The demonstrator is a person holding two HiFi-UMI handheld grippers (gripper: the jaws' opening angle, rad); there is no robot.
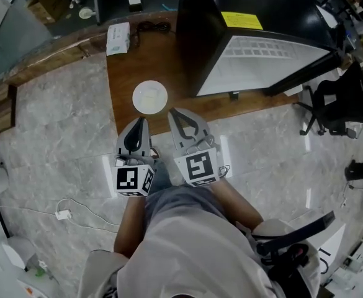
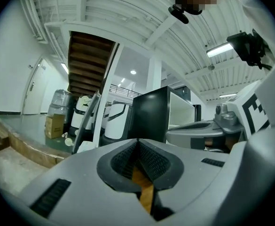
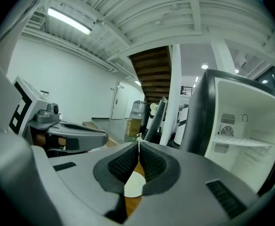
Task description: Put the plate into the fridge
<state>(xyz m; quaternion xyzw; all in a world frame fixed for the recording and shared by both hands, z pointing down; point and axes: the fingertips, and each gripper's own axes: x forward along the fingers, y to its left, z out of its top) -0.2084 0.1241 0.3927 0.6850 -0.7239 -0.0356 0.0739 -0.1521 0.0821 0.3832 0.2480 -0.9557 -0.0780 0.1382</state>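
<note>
On the wooden table (image 1: 162, 58), near the open fridge (image 1: 259, 58), lies the white plate (image 1: 150, 97). The left gripper (image 1: 142, 121) and right gripper (image 1: 173, 113) hover near it, each with jaws fully closed, holding nothing

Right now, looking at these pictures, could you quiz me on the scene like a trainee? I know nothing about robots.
1. True or false: the round white plate rests on the brown wooden table.
2. The black fridge is: A) open, white inside showing; B) shut; C) tipped over.
3. What do the left gripper and the right gripper hold?
Key: 1 true. 2 A. 3 nothing; both are shut and empty.
</note>
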